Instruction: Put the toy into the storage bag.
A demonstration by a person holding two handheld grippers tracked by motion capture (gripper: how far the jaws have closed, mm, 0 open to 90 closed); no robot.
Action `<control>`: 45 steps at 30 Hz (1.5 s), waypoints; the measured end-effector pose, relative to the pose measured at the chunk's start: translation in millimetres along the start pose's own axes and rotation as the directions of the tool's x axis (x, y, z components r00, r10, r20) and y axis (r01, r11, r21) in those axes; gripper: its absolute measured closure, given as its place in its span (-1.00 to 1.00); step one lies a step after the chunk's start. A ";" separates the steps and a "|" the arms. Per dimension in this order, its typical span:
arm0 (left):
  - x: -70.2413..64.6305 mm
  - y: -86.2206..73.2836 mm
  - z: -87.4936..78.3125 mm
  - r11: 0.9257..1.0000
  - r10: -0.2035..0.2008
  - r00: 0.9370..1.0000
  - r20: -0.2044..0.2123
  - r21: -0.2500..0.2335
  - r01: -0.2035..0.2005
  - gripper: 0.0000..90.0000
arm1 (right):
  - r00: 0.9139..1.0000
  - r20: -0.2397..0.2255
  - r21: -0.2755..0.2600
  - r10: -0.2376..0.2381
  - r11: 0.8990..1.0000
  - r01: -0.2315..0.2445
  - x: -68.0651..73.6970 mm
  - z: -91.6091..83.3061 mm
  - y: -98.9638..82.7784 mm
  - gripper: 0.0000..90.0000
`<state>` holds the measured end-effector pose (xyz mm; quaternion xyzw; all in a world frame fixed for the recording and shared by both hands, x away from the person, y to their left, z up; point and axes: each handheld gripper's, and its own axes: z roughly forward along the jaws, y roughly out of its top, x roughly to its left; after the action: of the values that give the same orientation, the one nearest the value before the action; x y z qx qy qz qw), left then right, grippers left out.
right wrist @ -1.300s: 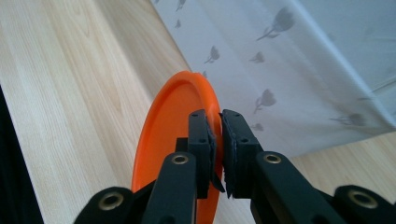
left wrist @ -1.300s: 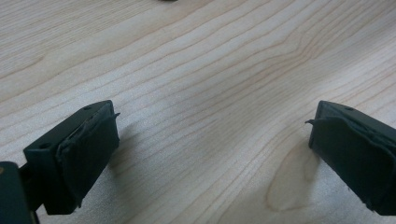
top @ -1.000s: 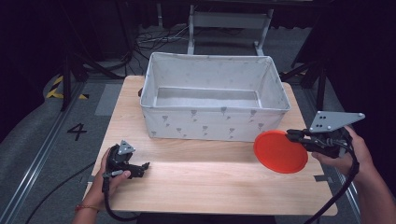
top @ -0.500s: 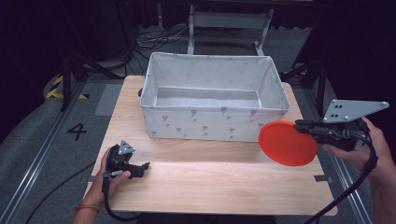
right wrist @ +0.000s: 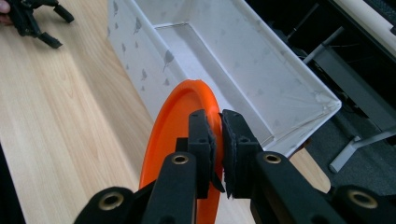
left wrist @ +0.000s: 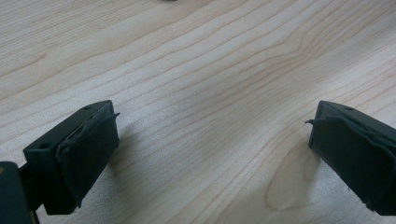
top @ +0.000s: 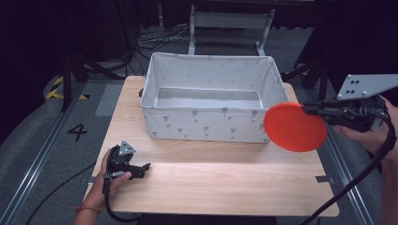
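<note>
An orange round plate (top: 294, 126) hangs in the air off the right front corner of the white fabric bin (top: 209, 123), tilted on edge. My right gripper (top: 313, 110) is shut on the plate's rim; in the right gripper view both jaws pinch the plate (right wrist: 182, 135) with the bin (right wrist: 243, 60) just beyond. My left gripper (top: 143, 168) rests on the wooden table (top: 225, 183) at the front left, held by a hand. Its jaws stand wide apart in the left gripper view, with bare wood (left wrist: 210, 116) between the fingertips (left wrist: 88, 154).
The bin is open-topped with nothing showing inside and takes up the back half of the table. Dark floor, rails and cables surround the table. A metal stand (top: 230, 23) sits behind the bin.
My right gripper has lifted the orange plate up off the table's right side, to about the height of the bin's rim. The left gripper has stayed where it was.
</note>
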<state>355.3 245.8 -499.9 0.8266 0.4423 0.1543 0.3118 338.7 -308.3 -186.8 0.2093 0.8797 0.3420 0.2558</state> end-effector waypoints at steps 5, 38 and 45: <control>-0.2 0.0 0.0 1.000 -0.002 1.000 -0.001 0.000 0.002 -0.96 | 1.000 0.011 -0.006 -0.004 1.000 0.004 -9.8 0.0 11.3 0.85; -0.1 -0.1 0.0 1.000 -0.001 1.000 -0.001 0.000 0.001 -0.96 | 0.998 0.048 -0.069 0.044 0.997 -0.040 -85.5 78.1 54.8 0.85; -0.2 -0.1 0.0 1.000 -0.002 1.000 -0.001 -0.001 0.002 -0.96 | 0.999 0.021 -0.067 0.041 0.997 -0.040 -91.5 103.7 47.2 0.85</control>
<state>355.2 245.7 -499.9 0.8261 0.4432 0.1545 0.3119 480.8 -274.7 -191.1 0.2223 0.8604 0.3740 0.2654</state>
